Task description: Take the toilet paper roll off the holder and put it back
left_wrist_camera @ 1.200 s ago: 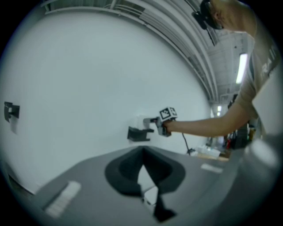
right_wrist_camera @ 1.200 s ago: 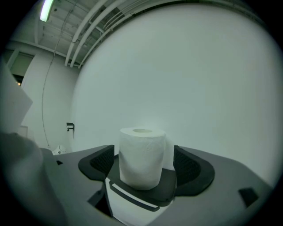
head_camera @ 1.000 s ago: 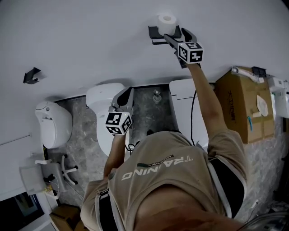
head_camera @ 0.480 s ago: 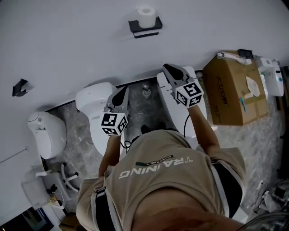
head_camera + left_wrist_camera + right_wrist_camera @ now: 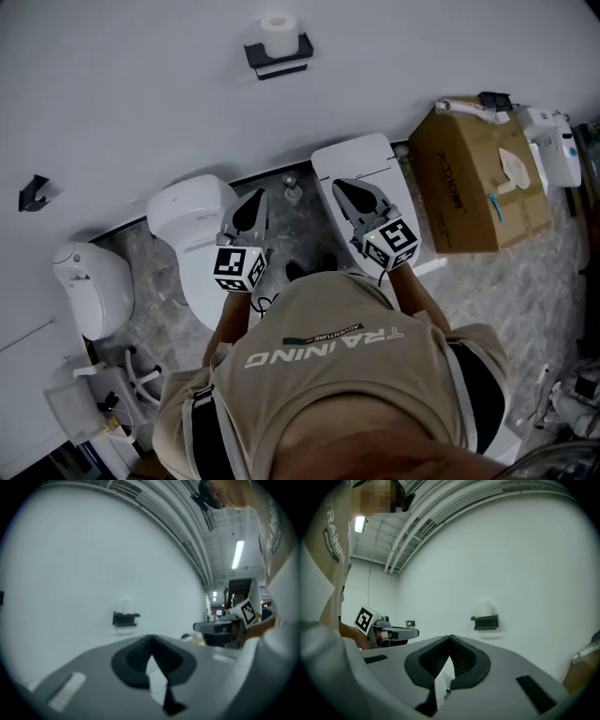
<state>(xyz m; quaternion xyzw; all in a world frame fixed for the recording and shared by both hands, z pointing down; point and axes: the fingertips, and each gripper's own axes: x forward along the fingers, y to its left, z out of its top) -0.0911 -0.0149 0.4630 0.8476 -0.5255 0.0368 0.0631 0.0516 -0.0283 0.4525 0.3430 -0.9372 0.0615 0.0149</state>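
**Tong state.** The left tongs [image 5: 254, 196] are clenched, tips together, with nothing between them. The right tongs [image 5: 341, 185] have just been closing and are now clenched on nothing as well. Both point roughly level toward the wall [image 5: 141, 94].

**Task object.** The toilet paper roll [image 5: 277, 30] sits on top of the holder [image 5: 277, 54], which is fixed to the wall. It lies well ahead of both tongs and above their line. In the left gripper view it is above and slightly left of the tips. In the right gripper view it is above and to the right of the tips. Its long axis appears upright, with the core opening facing up. Neither pair of tongs is clearly nearer; the holder falls between their two lines of reach.

**Surroundings.** A white toilet [image 5: 187, 220] lies below the left tongs. A white rectangular unit [image 5: 361, 159] lies below the right tongs. A cardboard box [image 5: 473, 183] stands off to the right of the right tongs. A dark wall hook [image 5: 33, 193] sits far to the left of the left tongs.

**Obstructions.** Judged from these views, the path forward and up to the roll is open. Either pair of tongs would have to be released before it could straddle the upright roll.
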